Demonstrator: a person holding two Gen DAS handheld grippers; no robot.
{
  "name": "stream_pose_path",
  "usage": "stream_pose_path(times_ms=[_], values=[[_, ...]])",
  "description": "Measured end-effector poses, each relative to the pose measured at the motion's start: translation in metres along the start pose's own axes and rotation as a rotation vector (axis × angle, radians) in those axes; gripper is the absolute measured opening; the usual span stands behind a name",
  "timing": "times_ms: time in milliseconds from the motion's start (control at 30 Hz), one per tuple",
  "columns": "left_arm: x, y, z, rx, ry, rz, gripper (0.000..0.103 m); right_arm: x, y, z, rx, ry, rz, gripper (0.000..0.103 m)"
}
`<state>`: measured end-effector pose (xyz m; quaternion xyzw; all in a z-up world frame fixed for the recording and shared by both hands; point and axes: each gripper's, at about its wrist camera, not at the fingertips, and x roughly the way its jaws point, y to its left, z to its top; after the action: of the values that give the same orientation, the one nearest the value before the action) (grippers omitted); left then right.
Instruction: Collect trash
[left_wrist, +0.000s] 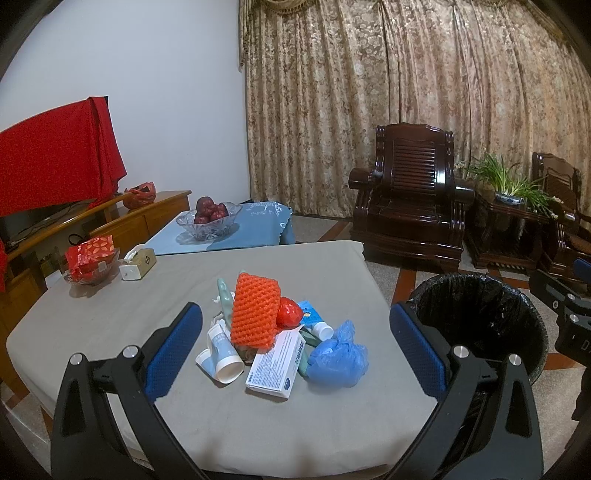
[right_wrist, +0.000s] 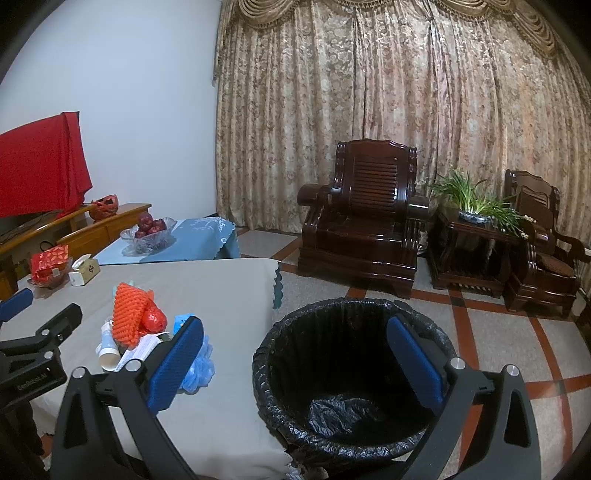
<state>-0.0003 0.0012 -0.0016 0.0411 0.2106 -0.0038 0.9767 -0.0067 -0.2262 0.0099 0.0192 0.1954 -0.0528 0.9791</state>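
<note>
A heap of trash sits on the grey-covered worktop (left_wrist: 110, 325), near its right edge and closer to the near side than the far one. On top of the heap lies an orange foam net (left_wrist: 254, 312), with a red wrapper (left_wrist: 290, 313) touching its right side and a pale green piece (left_wrist: 225, 295) behind its left side. In front of the net lie a squeezed white tube (left_wrist: 221, 354), a white carton with blue print (left_wrist: 275, 363) and a crumpled blue plastic bag (left_wrist: 338, 356), the bag nearest the right edge; a small white bottle (left_wrist: 323, 329) pokes out behind it. The left claw (left_wrist: 295, 350) hovers over the near side of the worktop with its blue pads spread wide apart, one on each side of the heap, holding nothing. Just off the right edge, on the tiled floor, stands a bin lined with a black bag (right_wrist: 354, 384); crumpled black plastic lies at its bottom. The right claw (right_wrist: 295, 365) hangs above the bin and the worktop's right edge, its pads also wide apart and empty. At the far left corner sit a red packet in a glass dish (left_wrist: 91, 258) and a small tissue box (left_wrist: 137, 264).
</note>
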Motion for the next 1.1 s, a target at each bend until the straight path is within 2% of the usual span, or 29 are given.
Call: stream_pose_path(times_ms=[867, 1100], values=[[-0.001, -0.002, -0.002, -0.002, 0.005, -0.001, 0.098, 0.009, 0.001, -0.012, -0.001, 0.019, 0.001, 0.097], [0.011, 0.003, -0.018, -0.017, 0.019, 0.002, 0.098, 0.018, 0.014, -0.012, -0.023, 0.036, 0.015, 0.097]])
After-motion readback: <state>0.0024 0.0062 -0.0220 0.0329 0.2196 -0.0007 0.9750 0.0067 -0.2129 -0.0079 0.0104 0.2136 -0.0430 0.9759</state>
